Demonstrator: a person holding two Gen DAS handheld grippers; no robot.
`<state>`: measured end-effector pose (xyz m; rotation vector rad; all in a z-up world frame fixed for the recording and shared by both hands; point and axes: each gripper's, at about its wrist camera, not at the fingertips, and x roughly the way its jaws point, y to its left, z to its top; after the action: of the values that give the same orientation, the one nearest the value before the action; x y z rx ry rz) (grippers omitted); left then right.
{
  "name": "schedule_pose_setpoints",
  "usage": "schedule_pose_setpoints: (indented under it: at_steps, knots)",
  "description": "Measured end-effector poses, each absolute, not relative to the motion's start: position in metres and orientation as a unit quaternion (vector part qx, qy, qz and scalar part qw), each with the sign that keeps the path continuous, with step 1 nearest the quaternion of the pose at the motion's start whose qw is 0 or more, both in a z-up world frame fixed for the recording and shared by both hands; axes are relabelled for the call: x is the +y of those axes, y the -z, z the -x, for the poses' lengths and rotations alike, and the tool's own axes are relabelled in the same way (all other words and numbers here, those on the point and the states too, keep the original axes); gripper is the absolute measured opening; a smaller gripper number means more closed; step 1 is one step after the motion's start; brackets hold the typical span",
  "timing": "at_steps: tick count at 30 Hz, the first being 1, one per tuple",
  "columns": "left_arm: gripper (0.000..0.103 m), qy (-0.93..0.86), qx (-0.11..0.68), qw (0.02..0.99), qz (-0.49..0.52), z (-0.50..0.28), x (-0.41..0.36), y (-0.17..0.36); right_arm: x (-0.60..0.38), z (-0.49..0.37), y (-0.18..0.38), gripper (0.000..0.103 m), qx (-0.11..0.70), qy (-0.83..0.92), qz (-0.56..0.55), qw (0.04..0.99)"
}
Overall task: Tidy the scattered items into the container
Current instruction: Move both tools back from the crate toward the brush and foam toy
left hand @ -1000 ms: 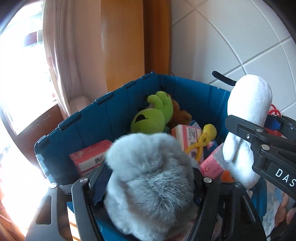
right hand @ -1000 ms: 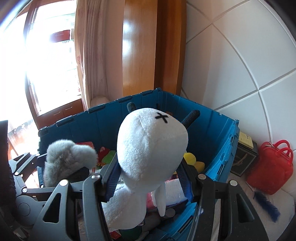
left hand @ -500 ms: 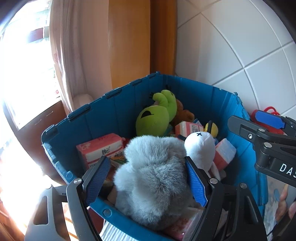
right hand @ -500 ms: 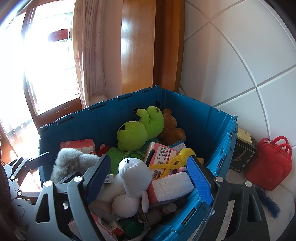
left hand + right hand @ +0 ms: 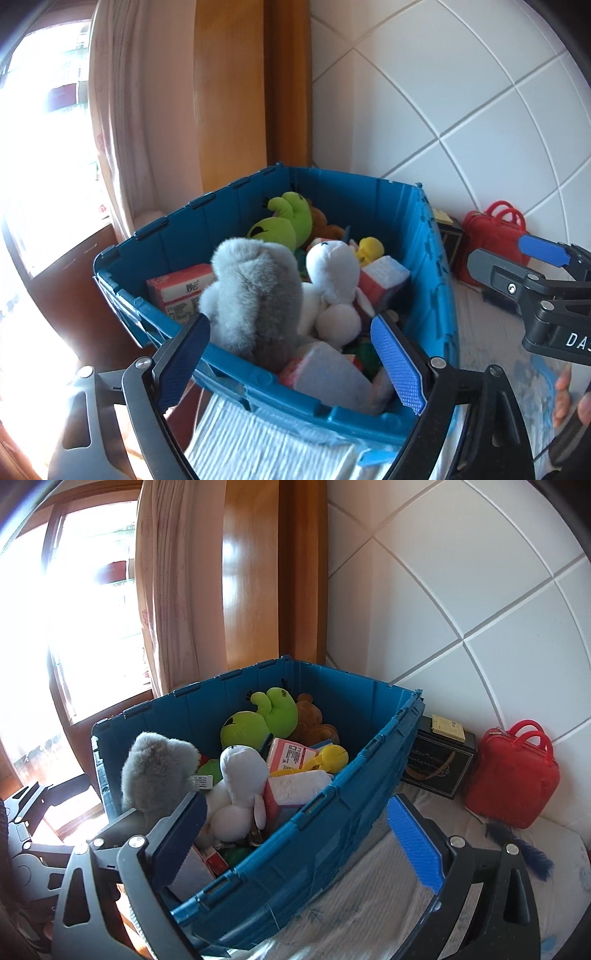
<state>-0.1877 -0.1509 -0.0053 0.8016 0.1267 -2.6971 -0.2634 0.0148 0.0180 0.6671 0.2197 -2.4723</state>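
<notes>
A blue plastic crate (image 5: 428,291) (image 5: 332,812) stands on a bed and holds several toys and boxes. A grey furry plush (image 5: 255,295) (image 5: 155,771) rests inside at the near left. A white plush with an x mark (image 5: 332,280) (image 5: 240,779) lies beside it. A green plush (image 5: 284,225) (image 5: 258,716), a brown bear (image 5: 314,723) and a yellow toy (image 5: 369,249) lie behind. My left gripper (image 5: 291,362) is open and empty, just in front of the crate. My right gripper (image 5: 295,849) is open and empty, near the crate's front corner.
A red handbag (image 5: 513,775) (image 5: 491,240) and a dark box (image 5: 439,760) stand against the white tiled wall, right of the crate. A blue feather toy (image 5: 517,845) lies on the bedding. A curtain (image 5: 166,590) and a wooden frame (image 5: 258,572) rise behind the crate.
Both grippers opened and let go of the plush toys into the crate, first the right with the white plush, then the left with the grey one. Both have pulled back.
</notes>
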Motion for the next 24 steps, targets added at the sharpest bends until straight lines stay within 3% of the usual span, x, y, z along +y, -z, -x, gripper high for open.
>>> schedule_pose_setpoints:
  at_steps: [3, 15, 24]
  knots:
    - [0.101, 0.952, 0.036, 0.141, -0.269, 0.176, -0.127, 0.001, 0.046, 0.249, -0.018, 0.103, 0.072, 0.931, -0.245, 0.259]
    - [0.101, 0.966, 0.029, 0.068, -0.246, 0.145, -0.03, 0.002, 0.161, 0.215, 0.011, 0.103, 0.047, 0.945, -0.275, 0.169]
    - [0.101, 0.958, 0.018, 0.016, -0.287, 0.171, 0.057, 0.028, 0.264, 0.218, 0.047, 0.103, 0.016, 0.94, -0.322, 0.114]
